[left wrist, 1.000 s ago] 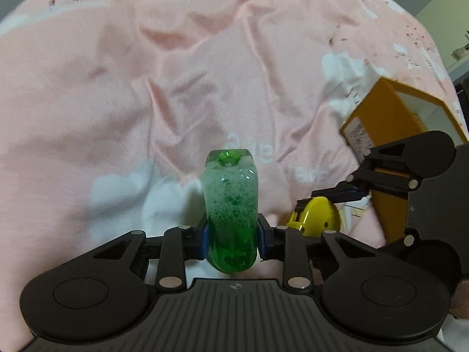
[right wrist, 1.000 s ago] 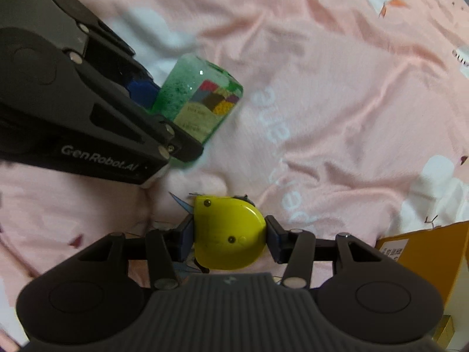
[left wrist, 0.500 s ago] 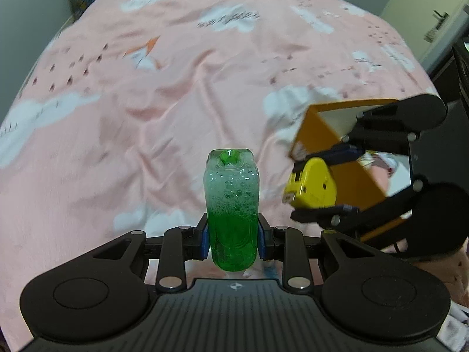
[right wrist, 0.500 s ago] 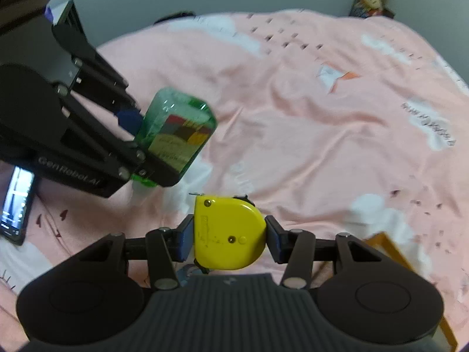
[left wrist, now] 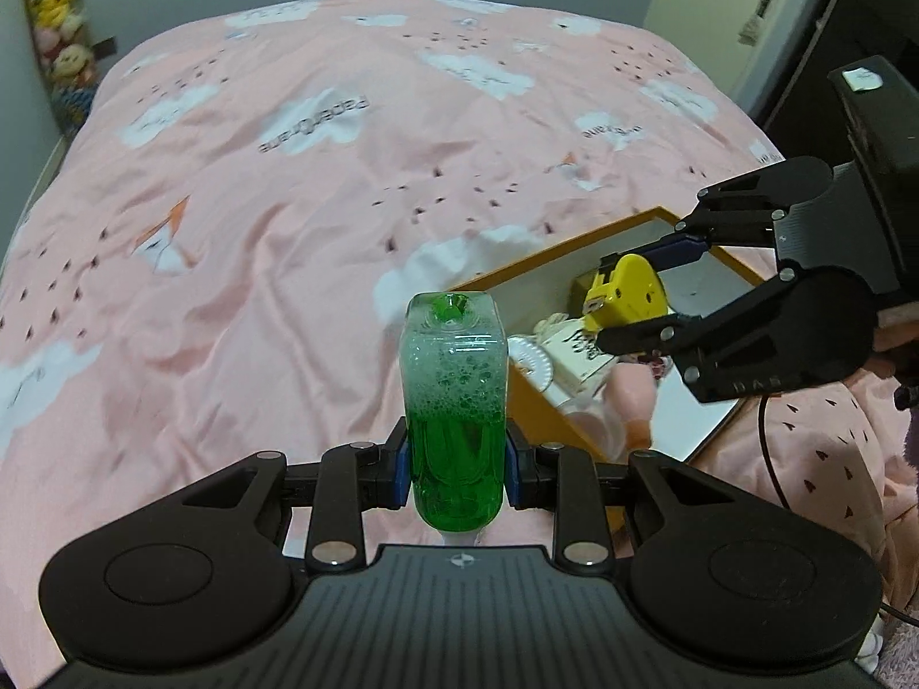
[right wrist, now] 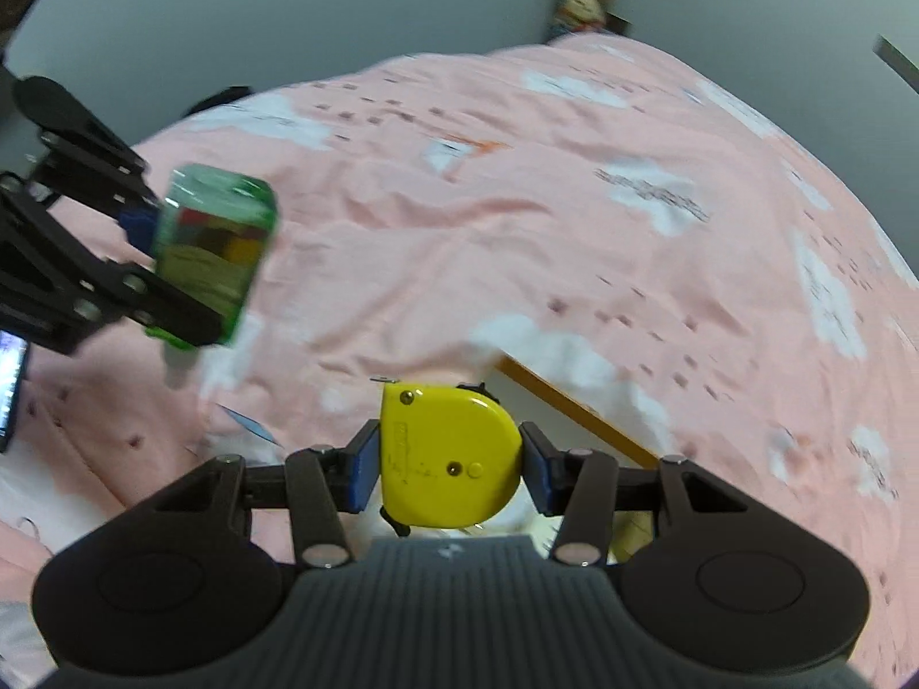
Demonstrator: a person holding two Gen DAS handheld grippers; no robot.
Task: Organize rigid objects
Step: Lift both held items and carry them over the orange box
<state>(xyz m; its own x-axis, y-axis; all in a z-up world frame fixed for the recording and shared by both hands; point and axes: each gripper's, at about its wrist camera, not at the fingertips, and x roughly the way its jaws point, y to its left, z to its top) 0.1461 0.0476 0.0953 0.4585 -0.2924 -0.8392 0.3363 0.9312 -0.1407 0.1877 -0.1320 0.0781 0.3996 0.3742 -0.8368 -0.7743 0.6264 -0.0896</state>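
My left gripper (left wrist: 456, 473) is shut on a clear bottle of foamy green liquid (left wrist: 455, 407), held up above the pink bed; the bottle also shows at the left of the right wrist view (right wrist: 215, 252). My right gripper (right wrist: 451, 468) is shut on a yellow tape measure (right wrist: 451, 456). In the left wrist view that gripper (left wrist: 637, 293) holds the tape measure (left wrist: 626, 293) over the open orange box (left wrist: 534, 402), which lies to the right of the bottle. The box's orange rim (right wrist: 568, 402) shows just beyond the tape measure.
The box holds a white carton (left wrist: 577, 353), a white round thing (left wrist: 531, 359) and pink items. A pink cloud-print duvet (left wrist: 287, 201) covers the bed. Plush toys (left wrist: 54, 17) stand at the far left wall. A phone (right wrist: 11, 379) lies at the left edge.
Both grippers have risen from the duvet with their objects. The right gripper has carried the tape measure over the orange box. The whole bed has come into view.
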